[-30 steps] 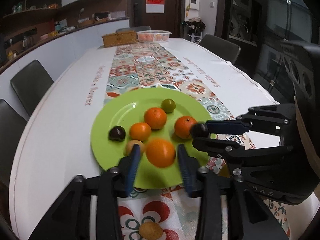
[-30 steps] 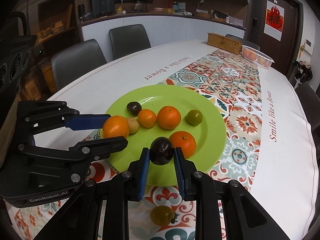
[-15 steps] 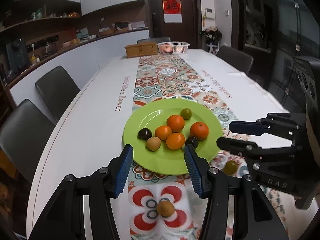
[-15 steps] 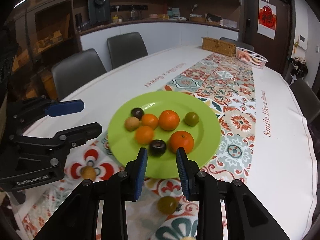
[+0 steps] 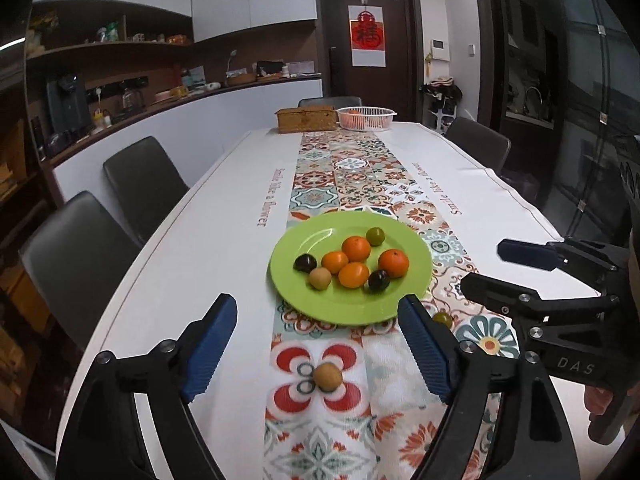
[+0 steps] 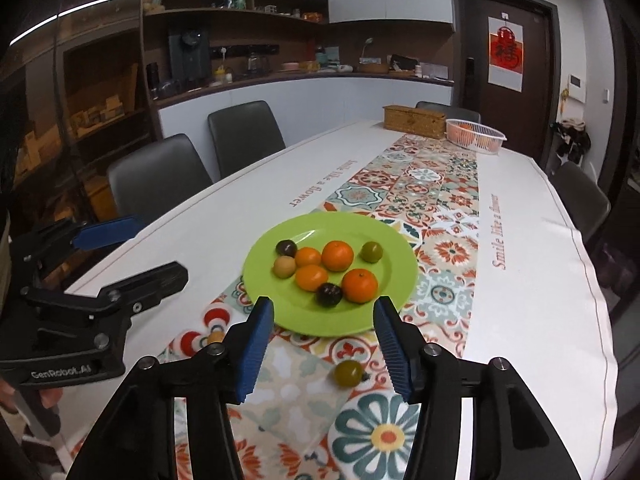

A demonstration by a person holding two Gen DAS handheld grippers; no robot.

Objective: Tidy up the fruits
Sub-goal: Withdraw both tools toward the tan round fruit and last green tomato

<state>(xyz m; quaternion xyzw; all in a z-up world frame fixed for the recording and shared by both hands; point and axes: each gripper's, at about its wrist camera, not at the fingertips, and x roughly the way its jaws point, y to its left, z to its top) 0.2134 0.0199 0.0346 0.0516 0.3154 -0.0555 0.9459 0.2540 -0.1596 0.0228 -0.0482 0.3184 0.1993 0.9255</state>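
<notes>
A green plate (image 5: 416, 280) (image 6: 396, 280) on the patterned runner holds several fruits: oranges (image 5: 353, 275) (image 6: 359, 285), two dark plums (image 5: 379, 280) (image 6: 329, 294), a tan fruit (image 5: 319, 278) and a green one (image 5: 375, 236). A tan fruit (image 5: 327, 377) (image 6: 215, 337) lies on the runner between my left fingers. A green fruit (image 6: 348, 373) (image 5: 443, 319) lies between my right fingers. My left gripper (image 5: 316, 344) and right gripper (image 6: 324, 344) are both open and empty, held back from the plate.
A wicker box (image 5: 306, 119) and a white basket with oranges (image 5: 365, 117) stand at the table's far end. Dark chairs (image 5: 140, 184) line both sides. The table edge (image 6: 600, 320) runs close on the right.
Both grippers opened wider and pulled back from the plate. The orange and the dark plum they let go lie on the plate.
</notes>
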